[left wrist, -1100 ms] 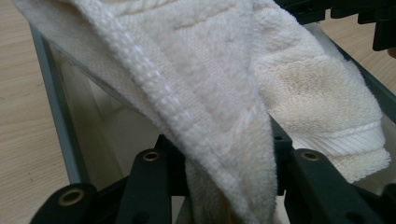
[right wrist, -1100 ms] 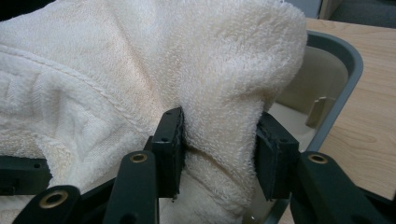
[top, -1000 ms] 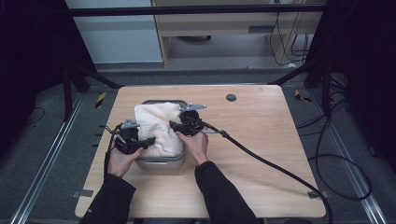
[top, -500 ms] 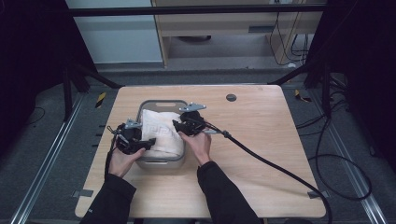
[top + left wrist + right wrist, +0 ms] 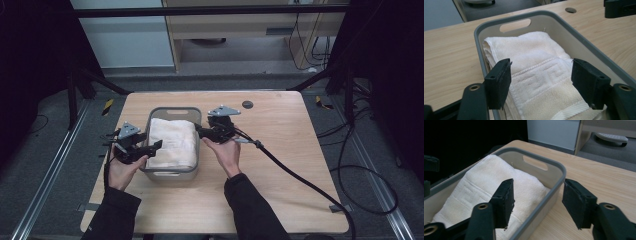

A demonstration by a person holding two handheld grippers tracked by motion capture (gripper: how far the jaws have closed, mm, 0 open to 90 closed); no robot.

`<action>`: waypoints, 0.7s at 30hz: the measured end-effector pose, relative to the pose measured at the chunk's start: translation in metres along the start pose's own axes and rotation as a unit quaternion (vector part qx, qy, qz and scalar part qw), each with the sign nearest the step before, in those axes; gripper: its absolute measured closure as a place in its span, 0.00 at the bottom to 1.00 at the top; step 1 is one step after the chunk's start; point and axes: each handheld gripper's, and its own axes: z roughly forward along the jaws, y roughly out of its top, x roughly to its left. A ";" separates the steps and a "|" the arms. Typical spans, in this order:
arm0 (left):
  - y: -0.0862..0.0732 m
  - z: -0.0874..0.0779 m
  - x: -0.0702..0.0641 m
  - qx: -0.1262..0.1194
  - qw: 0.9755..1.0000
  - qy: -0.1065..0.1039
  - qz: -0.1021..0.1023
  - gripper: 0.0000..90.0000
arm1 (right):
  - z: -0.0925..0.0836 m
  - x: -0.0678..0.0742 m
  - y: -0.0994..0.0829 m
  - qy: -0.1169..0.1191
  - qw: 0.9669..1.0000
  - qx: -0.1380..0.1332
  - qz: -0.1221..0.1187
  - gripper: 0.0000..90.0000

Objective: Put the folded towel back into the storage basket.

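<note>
A folded cream towel (image 5: 172, 142) lies inside a grey plastic basket (image 5: 175, 111) on the wooden table. My left gripper (image 5: 156, 145) hovers at the basket's left rim, its jaws just having opened, with nothing pressed between them. In the left gripper view the towel (image 5: 541, 75) sits below the parted jaws (image 5: 540, 82). My right gripper (image 5: 199, 131) is at the basket's right rim, jaws also just opened and holding nothing. The right gripper view has the basket wall (image 5: 550, 192) under the gap of that gripper (image 5: 537, 202) and the towel (image 5: 486, 182) to its left.
A round cable hole (image 5: 247, 104) is in the table behind the right gripper. A thick black cable (image 5: 300, 177) trails from the right gripper across the table to its right edge. Bare wood surrounds the basket on the right and front.
The towel, bunched up above the basket a second ago, now lies flat inside it. Both grippers have let go of it, spread their jaws and drawn apart to the basket's sides.
</note>
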 end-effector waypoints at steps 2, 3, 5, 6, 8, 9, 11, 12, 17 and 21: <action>0.000 -0.002 0.000 -0.002 1.000 0.000 0.002 0.32 | -0.010 -0.006 0.000 -0.002 1.000 -0.008 0.004 0.42; -0.001 -0.004 0.000 -0.010 1.000 0.003 0.002 0.31 | -0.016 -0.009 0.000 -0.002 1.000 -0.011 0.004 0.40; -0.002 -0.006 0.001 -0.017 1.000 0.012 0.004 0.29 | -0.027 -0.016 -0.001 -0.002 1.000 -0.015 0.003 0.35; -0.002 -0.006 0.001 -0.017 1.000 0.012 0.004 0.28 | -0.027 -0.016 -0.001 -0.002 1.000 -0.015 0.003 0.35; -0.005 -0.007 0.002 -0.021 1.000 0.016 0.005 0.27 | -0.039 -0.023 -0.003 -0.002 1.000 -0.018 0.000 0.29; -0.008 -0.007 0.003 -0.026 1.000 0.016 0.003 0.26 | -0.049 -0.030 -0.007 -0.004 1.000 -0.023 0.001 0.27; -0.012 -0.009 0.004 -0.031 0.999 0.017 0.004 0.24 | -0.060 -0.038 -0.011 -0.003 1.000 -0.028 0.007 0.23; -0.012 -0.009 0.004 -0.031 0.999 0.017 0.004 0.24 | -0.060 -0.038 -0.011 -0.003 1.000 -0.028 0.007 0.23; -0.019 -0.015 0.007 -0.038 0.999 0.010 0.002 0.25 | -0.088 -0.058 -0.027 -0.002 0.999 -0.037 0.025 0.19; -0.022 -0.020 0.008 -0.044 0.999 0.011 -0.003 0.26 | -0.109 -0.072 -0.043 -0.010 0.999 -0.038 0.031 0.18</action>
